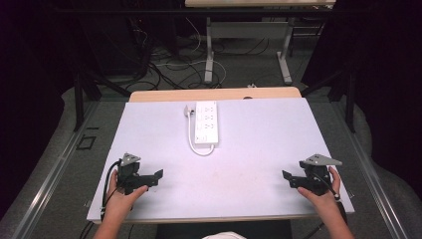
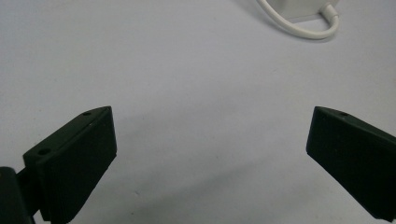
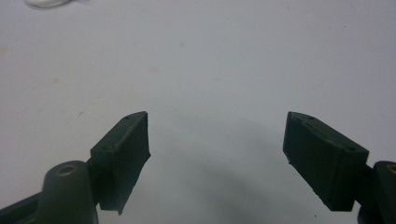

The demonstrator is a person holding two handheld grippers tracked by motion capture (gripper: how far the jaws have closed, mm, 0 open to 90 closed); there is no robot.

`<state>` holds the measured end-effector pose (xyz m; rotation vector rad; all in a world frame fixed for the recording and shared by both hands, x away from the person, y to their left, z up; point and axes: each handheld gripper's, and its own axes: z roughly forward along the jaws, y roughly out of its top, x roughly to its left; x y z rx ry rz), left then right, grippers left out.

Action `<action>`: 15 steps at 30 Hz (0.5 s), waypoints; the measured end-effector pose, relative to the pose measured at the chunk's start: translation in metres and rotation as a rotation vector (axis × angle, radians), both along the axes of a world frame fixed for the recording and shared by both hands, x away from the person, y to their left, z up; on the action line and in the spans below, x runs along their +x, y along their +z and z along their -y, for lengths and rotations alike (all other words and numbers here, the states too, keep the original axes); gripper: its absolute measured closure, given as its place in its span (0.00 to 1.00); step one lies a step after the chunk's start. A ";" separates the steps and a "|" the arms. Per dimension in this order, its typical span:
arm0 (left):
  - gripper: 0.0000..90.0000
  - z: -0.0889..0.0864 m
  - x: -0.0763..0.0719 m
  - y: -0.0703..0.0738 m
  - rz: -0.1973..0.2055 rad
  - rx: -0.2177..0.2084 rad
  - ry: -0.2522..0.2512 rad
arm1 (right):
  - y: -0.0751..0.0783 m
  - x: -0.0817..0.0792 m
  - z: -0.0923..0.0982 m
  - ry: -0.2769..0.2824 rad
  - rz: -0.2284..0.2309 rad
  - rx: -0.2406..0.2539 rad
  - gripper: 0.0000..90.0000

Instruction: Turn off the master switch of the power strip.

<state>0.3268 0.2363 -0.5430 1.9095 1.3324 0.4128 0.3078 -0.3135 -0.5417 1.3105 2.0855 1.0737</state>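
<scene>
A white power strip (image 1: pixel 206 122) lies at the table's far middle, its white cable (image 1: pixel 191 137) looped along its left side with the plug (image 1: pixel 188 110) near the far end. My left gripper (image 1: pixel 158 176) rests at the near left of the table, held by a hand, jaws wide apart and empty. My right gripper (image 1: pixel 287 177) rests at the near right, also open and empty. In the left gripper view the cable loop (image 2: pixel 299 28) and a corner of the strip (image 2: pixel 299 7) show beyond my open left gripper (image 2: pixel 212 140). In the right gripper view my open right gripper (image 3: pixel 217 144) faces bare table.
The white table top (image 1: pixel 249 149) has a wooden strip (image 1: pixel 214 93) at its far edge. Beyond it stand another table's legs (image 1: pixel 209 59) and tangled floor cables (image 1: pixel 164 64). Dark curtains flank both sides.
</scene>
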 end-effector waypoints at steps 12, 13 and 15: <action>0.02 0.007 -0.003 0.002 0.019 0.016 -0.035 | -0.003 -0.003 -0.005 0.019 -0.020 0.015 0.24; 0.02 0.007 -0.003 0.002 0.019 0.017 -0.037 | -0.004 -0.003 -0.005 0.015 -0.025 0.019 0.24; 0.02 0.008 -0.002 0.001 0.032 0.022 -0.034 | -0.006 -0.003 -0.004 0.018 -0.024 0.019 0.24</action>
